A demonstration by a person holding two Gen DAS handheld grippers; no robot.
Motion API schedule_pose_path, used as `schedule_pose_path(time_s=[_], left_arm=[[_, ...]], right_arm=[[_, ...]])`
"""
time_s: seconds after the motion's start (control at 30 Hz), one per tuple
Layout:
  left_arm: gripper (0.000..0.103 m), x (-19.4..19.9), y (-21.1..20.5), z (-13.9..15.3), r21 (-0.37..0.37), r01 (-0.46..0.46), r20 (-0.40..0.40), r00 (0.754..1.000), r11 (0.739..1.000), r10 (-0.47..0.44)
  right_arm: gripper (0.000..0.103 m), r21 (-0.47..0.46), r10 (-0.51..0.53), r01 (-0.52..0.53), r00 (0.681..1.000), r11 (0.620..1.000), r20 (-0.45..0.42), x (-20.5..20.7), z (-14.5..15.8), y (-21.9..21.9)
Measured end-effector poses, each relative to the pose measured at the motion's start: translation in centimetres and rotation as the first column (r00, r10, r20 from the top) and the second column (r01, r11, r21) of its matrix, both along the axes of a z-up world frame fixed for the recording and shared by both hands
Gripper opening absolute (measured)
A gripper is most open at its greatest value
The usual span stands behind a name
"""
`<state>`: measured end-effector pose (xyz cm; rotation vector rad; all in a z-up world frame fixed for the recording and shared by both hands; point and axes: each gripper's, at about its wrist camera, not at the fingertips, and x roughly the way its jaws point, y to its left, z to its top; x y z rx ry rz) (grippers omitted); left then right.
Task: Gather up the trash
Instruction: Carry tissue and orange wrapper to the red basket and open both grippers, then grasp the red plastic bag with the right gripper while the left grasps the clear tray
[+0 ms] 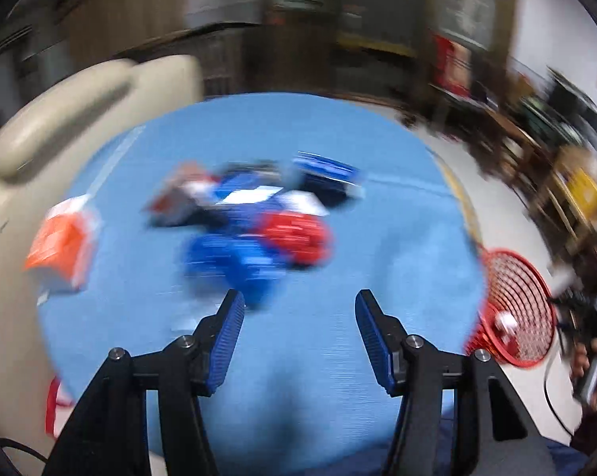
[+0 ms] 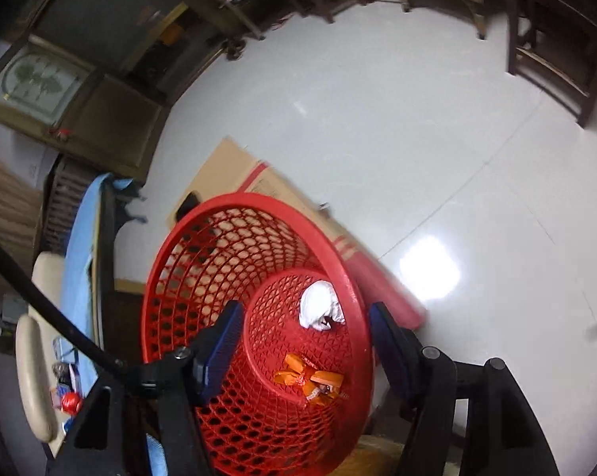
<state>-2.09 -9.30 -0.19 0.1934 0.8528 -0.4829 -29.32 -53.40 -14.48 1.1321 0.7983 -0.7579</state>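
The left wrist view is blurred. My left gripper (image 1: 298,301) hangs open over a blue tabletop (image 1: 338,337), nothing between its fingers. Ahead of it lies a heap of blue, red and white wrappers (image 1: 258,226), and an orange packet (image 1: 62,244) sits at the table's left edge. A red mesh basket (image 1: 516,309) stands off the right edge. In the right wrist view my right gripper (image 2: 304,309) is open above that basket (image 2: 203,277). On the basket's bottom lie a crumpled white paper (image 2: 320,305) and an orange wrapper (image 2: 308,379).
A beige chair (image 1: 80,103) stands at the table's left side. Flat cardboard (image 2: 235,170) lies on the pale floor (image 2: 417,139) behind the basket. Wooden chairs (image 2: 552,59) and a cabinet (image 2: 80,91) line the far side. A person's hand (image 1: 592,365) appears at the right.
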Motion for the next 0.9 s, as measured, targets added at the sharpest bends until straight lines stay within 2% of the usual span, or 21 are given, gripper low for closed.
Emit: schedule_pose_path(time_s=[0.07,0.17,0.23,0.3,0.37,0.43,0.5,0.6,0.63,0.73,0.77,0.8,0.87,0.9], left_arm=[[0.068,1.0,3.2,0.4,-0.013,-0.083,0.026,0.996,0.996,0.083],[0.069,2.3,6.1,0.5,-0.041,-0.153,0.027,0.988,0.987,0.154],[0.071,2.8,6.8,0.1,-0.060,-0.156,0.013,0.987,0.986,0.157],[0.073,3.1,6.7,-0.8,-0.054,-0.143,0.001,0.990,0.988,0.143],[0.073,2.7,6.1,-1.9,-0.029,-0.121,0.002,0.993,0.992,0.122],[0.073,2.7,5.7,-3.2,0.007,-0.096,-0.001,0.995,0.995,0.096],[0.073,3.2,5.2,-4.3,0.020,-0.081,-0.022,0.996,0.996,0.082],[0.073,4.1,5.1,-4.7,-0.061,-0.074,-0.084,0.994,0.995,0.068],[0.073,4.4,4.9,-4.6,-0.101,-0.070,-0.100,0.993,0.992,0.060],[0.073,5.2,3.7,-4.8,-0.116,-0.067,-0.137,0.989,0.991,0.051],[0.073,5.4,3.4,-5.0,-0.112,-0.071,-0.138,0.989,0.991,0.056],[0.073,5.6,3.3,-5.1,-0.107,-0.078,-0.137,0.989,0.991,0.063],[0.073,6.1,3.4,-5.6,-0.103,-0.102,-0.154,0.984,0.989,0.085],[0.073,6.5,3.6,-5.9,-0.117,-0.109,-0.177,0.980,0.987,0.087]], right_arm=[[0.069,0.010,0.026,-0.026,1.000,1.000,0.011,1.4,0.1,0.9],[0.069,-0.011,0.070,-0.071,0.997,0.997,-0.006,2.6,0.5,1.9],[0.069,-0.068,0.047,-0.051,0.997,0.996,-0.059,2.3,1.2,1.9],[0.069,-0.197,-0.018,-0.006,0.993,0.980,-0.118,1.9,3.4,2.1],[0.069,-0.279,-0.018,-0.014,0.994,0.960,-0.109,2.1,5.6,2.2],[0.069,-0.358,0.049,-0.070,0.996,0.931,-0.068,3.3,8.6,3.3],[0.069,-0.391,0.167,-0.160,0.986,0.906,-0.015,5.4,10.7,5.0],[0.069,-0.413,0.386,-0.344,0.922,0.843,0.021,10.5,12.6,9.1],[0.069,-0.417,0.457,-0.404,0.889,0.814,0.029,12.3,12.9,10.8],[0.067,-0.405,0.621,-0.555,0.783,0.727,0.041,18.3,12.8,15.8],[0.062,-0.400,0.678,-0.608,0.733,0.686,0.050,20.7,12.8,17.9],[0.059,-0.398,0.712,-0.639,0.700,0.659,0.054,22.1,12.5,19.2],[0.052,-0.401,0.794,-0.716,0.606,0.571,0.047,26.3,12.1,23.0],[0.050,-0.397,0.817,-0.741,0.574,0.542,0.045,27.7,11.8,24.4]])
